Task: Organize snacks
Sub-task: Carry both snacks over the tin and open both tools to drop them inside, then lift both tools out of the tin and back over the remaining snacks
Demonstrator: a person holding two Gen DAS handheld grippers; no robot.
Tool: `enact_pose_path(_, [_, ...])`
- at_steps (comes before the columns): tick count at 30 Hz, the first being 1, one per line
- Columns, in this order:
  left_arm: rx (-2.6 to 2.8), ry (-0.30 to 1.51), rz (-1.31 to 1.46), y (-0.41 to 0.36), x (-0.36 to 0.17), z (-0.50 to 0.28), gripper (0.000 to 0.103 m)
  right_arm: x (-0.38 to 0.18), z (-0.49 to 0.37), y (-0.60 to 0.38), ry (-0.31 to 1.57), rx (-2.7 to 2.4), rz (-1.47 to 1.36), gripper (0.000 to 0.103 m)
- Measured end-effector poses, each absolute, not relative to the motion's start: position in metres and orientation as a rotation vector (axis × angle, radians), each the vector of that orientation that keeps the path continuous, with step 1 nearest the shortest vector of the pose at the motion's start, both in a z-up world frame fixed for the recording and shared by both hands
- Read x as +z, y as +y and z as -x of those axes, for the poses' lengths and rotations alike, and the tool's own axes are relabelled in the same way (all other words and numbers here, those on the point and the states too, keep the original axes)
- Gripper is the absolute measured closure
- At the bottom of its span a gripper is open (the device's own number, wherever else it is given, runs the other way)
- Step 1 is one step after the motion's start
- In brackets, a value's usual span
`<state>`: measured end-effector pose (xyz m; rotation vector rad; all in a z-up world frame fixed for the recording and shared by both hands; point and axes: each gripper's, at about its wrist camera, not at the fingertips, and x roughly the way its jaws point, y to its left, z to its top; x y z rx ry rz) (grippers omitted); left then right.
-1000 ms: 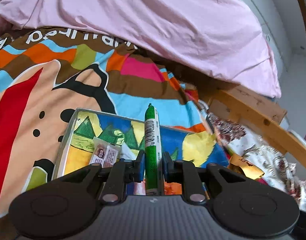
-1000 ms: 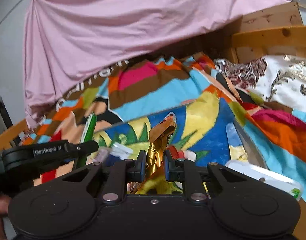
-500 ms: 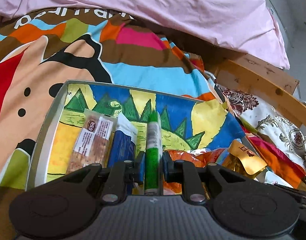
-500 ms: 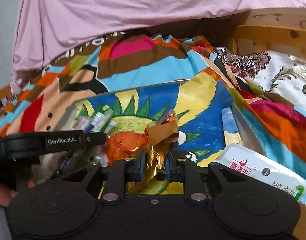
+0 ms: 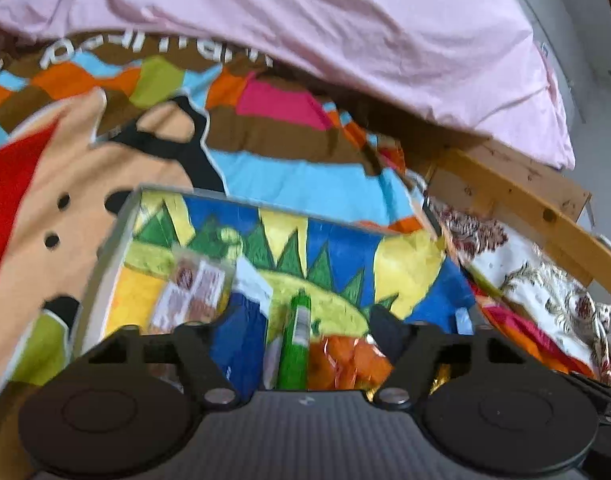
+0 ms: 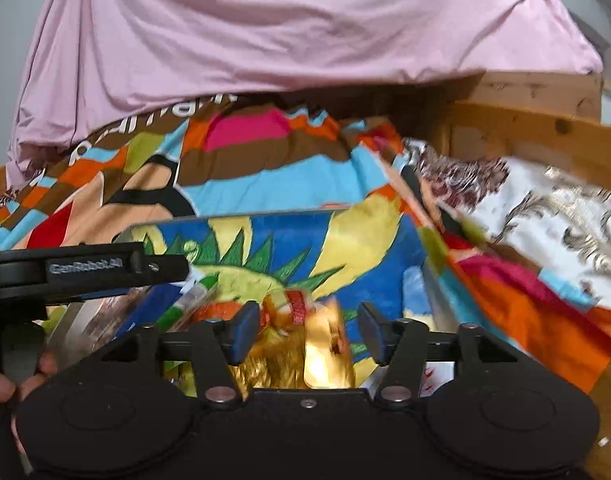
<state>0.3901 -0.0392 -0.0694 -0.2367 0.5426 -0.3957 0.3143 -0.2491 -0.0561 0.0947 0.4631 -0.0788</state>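
Note:
A painted tray (image 5: pixel 105 256) (image 6: pixel 385 248) lies on the bed. In the left wrist view my left gripper (image 5: pixel 305 320) is open, and the green stick snack (image 5: pixel 295 340) lies in the tray between its fingers. Beside it lie a blue packet (image 5: pixel 241 340), a clear-wrapped bar (image 5: pixel 189 292) and an orange packet (image 5: pixel 345 360). In the right wrist view my right gripper (image 6: pixel 307 332) is open over the gold foil snack (image 6: pixel 325 356), which rests in the tray. The left gripper's body (image 6: pixel 85 272) shows at the left.
The tray sits on a colourful cartoon blanket (image 5: pixel 265 176). A pink sheet (image 5: pixel 305 20) is heaped behind it. A wooden bed frame (image 5: pixel 525 200) and a floral quilt (image 6: pixel 545 208) are on the right. A white packet (image 6: pixel 433 376) lies at the tray's right edge.
Both grippers lowered to the tray and opened. The left let go of the green stick snack; the right let go of the gold foil snack. Both snacks now lie in the tray.

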Motion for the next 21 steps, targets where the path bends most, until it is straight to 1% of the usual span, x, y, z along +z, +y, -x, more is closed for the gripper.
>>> enact_pose_path(1, [-0.394,0.528,0.232,-0.039,-0.065,-0.388,0.020,-0.053,-0.311,-0.251,0.450,-0.085,-0.098,0.036])
enact_pose_path(3, [-0.384,0.501,0.226,-0.037,-0.056,-0.383,0.012,-0.045,-0.303,-0.253,0.417,-0.098,-0.103,0.025])
enact_pose_path(6, [-0.367,0.457,0.223,-0.034,-0.043,-0.371,0.001,-0.033,-0.291,-0.256,0.369,-0.111,-0.093,0.016])
enact_pose_path(7, [-0.361,0.444,0.217,-0.034,-0.039,-0.367,0.001,-0.028,-0.286,-0.257,0.355,-0.116,-0.093,0.015])
enact_pose_path(9, [-0.349,0.424,0.196,-0.034,-0.030,-0.358,0.001,-0.022,-0.277,-0.260,0.334,-0.118,-0.100,0.008])
enact_pose_path(11, [-0.326,0.409,0.177,-0.033,-0.023,-0.347,0.001,-0.015,-0.266,-0.262,0.310,-0.115,-0.098,0.005])
enact_pose_path(16, [-0.284,0.404,0.186,-0.025,-0.008,-0.322,0.001,-0.001,-0.232,-0.265,0.261,-0.110,-0.095,0.001])
enact_pose_path(21, [-0.281,0.374,0.193,-0.021,0.011,-0.284,0.001,0.011,-0.192,-0.272,0.219,-0.119,-0.101,0.001])
